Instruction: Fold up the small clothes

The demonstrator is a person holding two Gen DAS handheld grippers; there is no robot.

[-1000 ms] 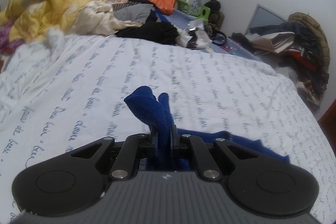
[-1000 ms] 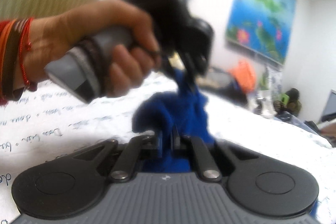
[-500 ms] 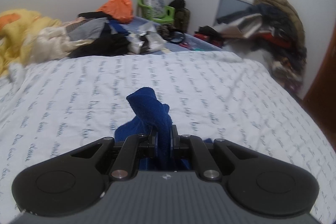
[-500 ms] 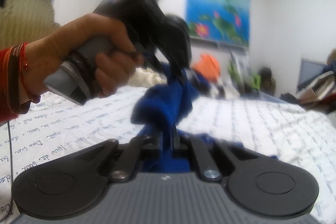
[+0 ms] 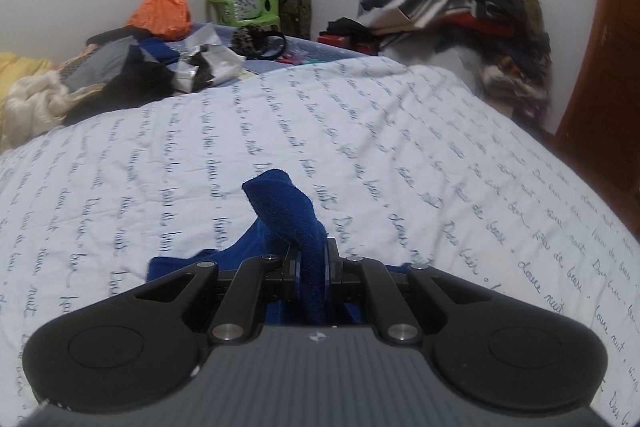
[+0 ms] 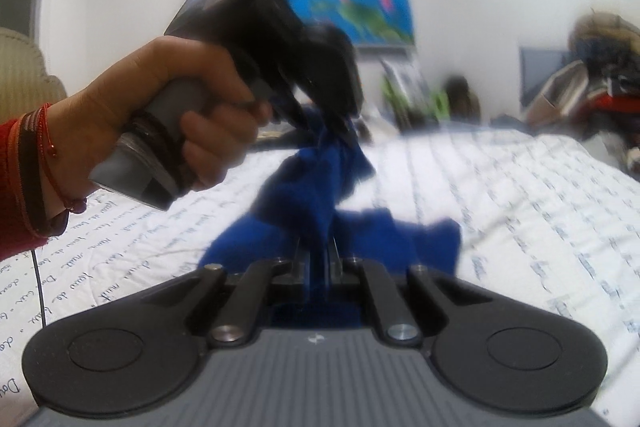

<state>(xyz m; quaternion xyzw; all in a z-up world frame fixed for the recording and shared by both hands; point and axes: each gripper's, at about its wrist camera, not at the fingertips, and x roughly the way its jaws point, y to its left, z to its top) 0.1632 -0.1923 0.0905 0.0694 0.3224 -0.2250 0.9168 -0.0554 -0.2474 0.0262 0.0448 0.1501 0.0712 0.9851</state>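
A small dark blue fleece garment (image 5: 288,219) is held up over the white bed cover with script print (image 5: 400,155). My left gripper (image 5: 313,259) is shut on one bunched edge of it, a flap sticking up past the jaws. My right gripper (image 6: 320,259) is shut on another part of the same blue garment (image 6: 320,195), which hangs in folds between the two tools. In the right wrist view the left gripper (image 6: 344,123) appears above and ahead, blurred, held by a person's hand (image 6: 168,107) with red cords on the wrist.
A heap of clothes (image 5: 100,75) and an orange bag (image 5: 160,11) lie at the bed's far left. A green chair (image 5: 248,7) and a pile of coats (image 5: 488,11) stand by the far wall. A brown door (image 5: 608,67) is at right.
Both grippers swung sideways across the bed with the blue garment still pinched. The room behind slid leftward in both views, and both wrists rolled.
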